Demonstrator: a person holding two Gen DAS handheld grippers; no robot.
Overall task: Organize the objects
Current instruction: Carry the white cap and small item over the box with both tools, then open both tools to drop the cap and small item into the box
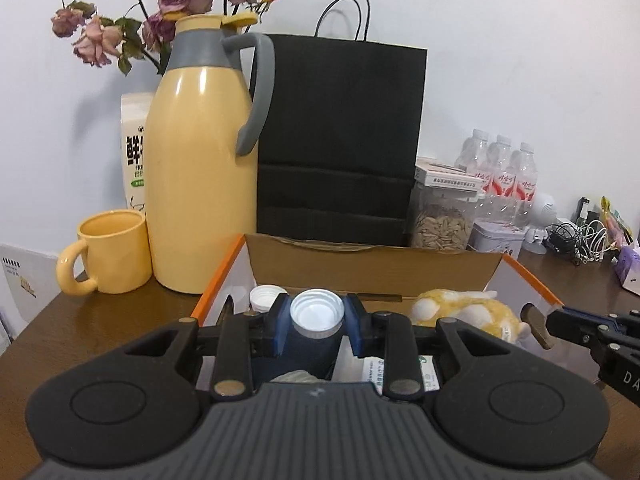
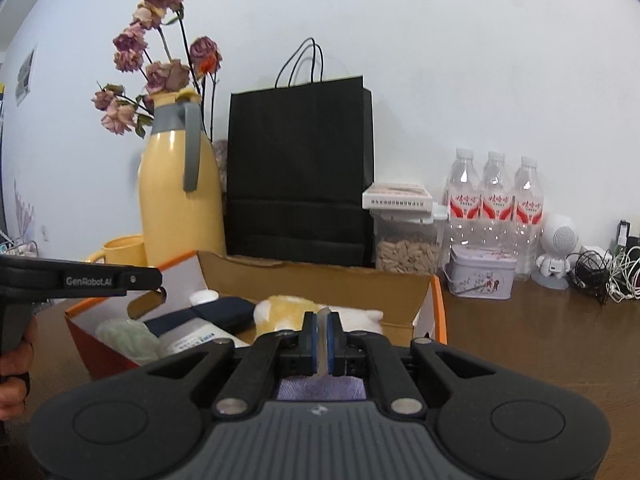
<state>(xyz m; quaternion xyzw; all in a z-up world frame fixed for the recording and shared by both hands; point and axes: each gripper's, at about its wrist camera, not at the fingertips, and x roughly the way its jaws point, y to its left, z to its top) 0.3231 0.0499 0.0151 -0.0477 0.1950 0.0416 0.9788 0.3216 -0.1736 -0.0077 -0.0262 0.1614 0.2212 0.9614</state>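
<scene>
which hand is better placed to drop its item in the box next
Left, probably. The left gripper grips a dark bottle directly above the open box. The right gripper, pinching something thin, sits at the box's near edge.

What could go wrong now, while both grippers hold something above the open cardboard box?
1. The left gripper holds a dark bottle that has no cap, its mouth open upward. If it tilts, any contents could spill into the cardboard box.
2. The right gripper pinches only a thin edge of the purple cloth, which may slip out.
3. The box already holds a plush toy and other items, so the bottle may not stand upright there.
</scene>
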